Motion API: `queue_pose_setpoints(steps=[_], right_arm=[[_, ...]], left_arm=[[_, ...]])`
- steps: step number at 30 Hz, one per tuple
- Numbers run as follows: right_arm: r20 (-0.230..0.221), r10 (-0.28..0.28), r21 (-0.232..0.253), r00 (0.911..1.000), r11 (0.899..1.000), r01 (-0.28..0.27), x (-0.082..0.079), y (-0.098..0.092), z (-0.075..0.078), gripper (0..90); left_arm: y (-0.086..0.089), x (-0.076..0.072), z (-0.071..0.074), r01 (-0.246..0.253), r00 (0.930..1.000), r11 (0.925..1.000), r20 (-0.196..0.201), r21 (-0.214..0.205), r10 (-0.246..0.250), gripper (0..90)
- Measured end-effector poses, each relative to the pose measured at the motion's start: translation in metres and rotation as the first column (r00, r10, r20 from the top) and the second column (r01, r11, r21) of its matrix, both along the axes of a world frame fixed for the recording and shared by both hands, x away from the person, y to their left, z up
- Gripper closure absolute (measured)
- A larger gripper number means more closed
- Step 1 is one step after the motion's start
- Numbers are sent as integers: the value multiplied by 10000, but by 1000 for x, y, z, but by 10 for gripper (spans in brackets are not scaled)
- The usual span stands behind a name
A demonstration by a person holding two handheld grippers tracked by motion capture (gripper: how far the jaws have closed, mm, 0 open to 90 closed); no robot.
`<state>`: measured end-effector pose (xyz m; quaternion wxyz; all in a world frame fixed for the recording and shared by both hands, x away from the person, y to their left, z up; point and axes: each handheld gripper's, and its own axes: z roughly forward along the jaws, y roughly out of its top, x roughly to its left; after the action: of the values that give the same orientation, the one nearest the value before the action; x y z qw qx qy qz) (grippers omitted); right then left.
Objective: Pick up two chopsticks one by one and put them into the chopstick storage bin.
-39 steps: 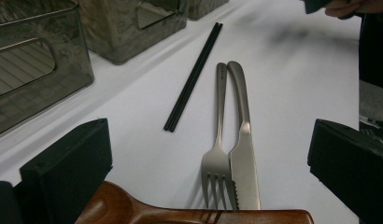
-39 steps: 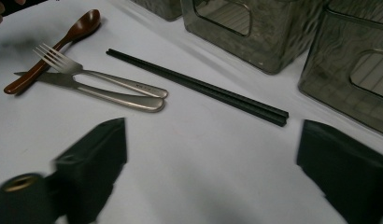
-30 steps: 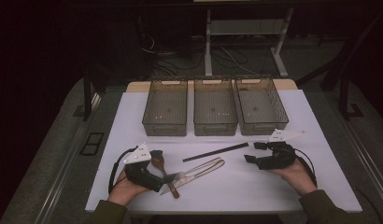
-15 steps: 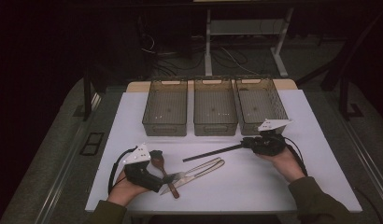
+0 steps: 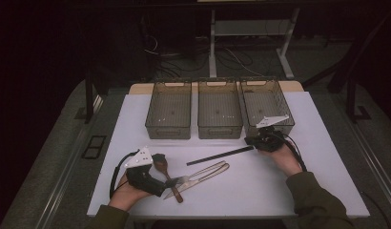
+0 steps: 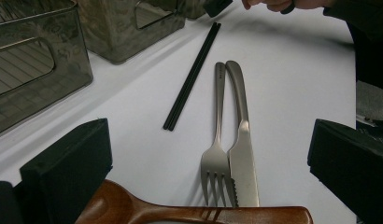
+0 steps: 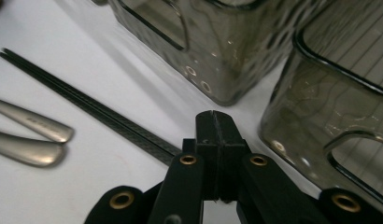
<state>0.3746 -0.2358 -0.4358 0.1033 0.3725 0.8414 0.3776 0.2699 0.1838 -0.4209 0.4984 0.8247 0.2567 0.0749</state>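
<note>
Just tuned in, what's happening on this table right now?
A person works two tongs over cutlery. The right tongs have just been closing at the near end of the black chopsticks; whether they grip them is hidden. The left tongs stand open around a wooden spoon, by a fork and knife. Three bins wait behind.
</note>
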Motion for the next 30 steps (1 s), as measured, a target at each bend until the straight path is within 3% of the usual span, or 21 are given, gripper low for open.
queue_pose_setpoints(steps=[9,17,30], right_arm=[[-298,-107,-292,9995,9995,98,10,1,-11,889],[-379,-112,-647,9992,9979,87,11,1,-13,890],[-655,32,-792,9978,9968,-84,7,-4,-11,890]], left_arm=[[0,0,0,2,10000,10000,-15,5,-2,0],[0,0,0,50,10000,10000,-14,42,-50,0],[0,0,0,91,10000,9999,-30,52,-90,0]])
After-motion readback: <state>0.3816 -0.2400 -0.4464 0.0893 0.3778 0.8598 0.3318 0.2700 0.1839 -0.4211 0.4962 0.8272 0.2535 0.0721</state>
